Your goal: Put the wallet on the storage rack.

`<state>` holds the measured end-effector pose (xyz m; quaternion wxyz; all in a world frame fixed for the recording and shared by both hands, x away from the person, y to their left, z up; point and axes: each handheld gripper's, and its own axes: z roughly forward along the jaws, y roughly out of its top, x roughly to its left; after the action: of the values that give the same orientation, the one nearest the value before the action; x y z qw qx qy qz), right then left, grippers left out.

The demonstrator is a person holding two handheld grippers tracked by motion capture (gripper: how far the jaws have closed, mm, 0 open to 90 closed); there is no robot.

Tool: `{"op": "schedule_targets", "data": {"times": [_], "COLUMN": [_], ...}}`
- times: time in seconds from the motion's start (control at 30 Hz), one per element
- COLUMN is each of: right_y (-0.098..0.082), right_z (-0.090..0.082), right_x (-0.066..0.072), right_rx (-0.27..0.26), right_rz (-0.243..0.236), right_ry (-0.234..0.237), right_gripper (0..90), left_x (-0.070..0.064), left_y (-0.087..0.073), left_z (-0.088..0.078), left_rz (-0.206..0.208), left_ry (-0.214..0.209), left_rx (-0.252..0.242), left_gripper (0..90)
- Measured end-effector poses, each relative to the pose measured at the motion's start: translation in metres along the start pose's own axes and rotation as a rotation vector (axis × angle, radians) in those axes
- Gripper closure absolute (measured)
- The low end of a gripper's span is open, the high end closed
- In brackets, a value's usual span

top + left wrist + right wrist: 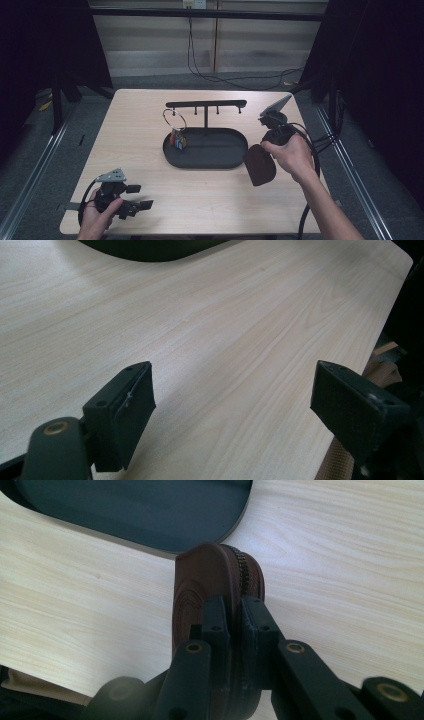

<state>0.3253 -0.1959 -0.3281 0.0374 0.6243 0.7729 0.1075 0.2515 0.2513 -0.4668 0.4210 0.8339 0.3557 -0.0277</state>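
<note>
The right gripper (pixel 234 611) was clamped on a brown zippered pouch (pixel 200 585), its jaws pinching the pouch's upper edge from both sides. The pouch hung below that gripper, just beside the right end of the black oval tray (pixel 210 161), above the table (pixel 150 115). Well apart from the tray, toward the table's near left corner, the left gripper (pixel 230 405) rested with jaws spread wide and nothing between them.

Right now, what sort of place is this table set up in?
Probably a lab or recording bay, not a home: a bare wooden table ringed by black curtains, loose cable on the grey floor, and a staged key rack with its tray.
</note>
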Motion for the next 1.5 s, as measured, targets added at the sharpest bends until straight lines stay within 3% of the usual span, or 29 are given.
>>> {"op": "schedule_targets", "data": {"times": [0.6,1.13,1.5], "right_y": [0.025,0.047,0.062], "right_z": [-0.01,0.0,-0.003], "right_x": [0.007,0.01,0.012], "right_rx": [-0.03,-0.053,-0.075], "right_rz": [-0.006,0.029,0.06], "right_ry": [0.009,0.014,0.011], "right_gripper": [81.8,82.0,82.0], "left_x": [0.0,0.0,0.0], "left_y": [0.0,0.0,0.0], "left_z": [0.0,0.0,-0.001], "left_rz": [-0.003,0.001,-0.001], "left_ry": [-0.003,-0.005,-0.004], "left_rx": [0.0,-0.001,-0.003], "left_gripper": [17.6,17.6,17.6]}}
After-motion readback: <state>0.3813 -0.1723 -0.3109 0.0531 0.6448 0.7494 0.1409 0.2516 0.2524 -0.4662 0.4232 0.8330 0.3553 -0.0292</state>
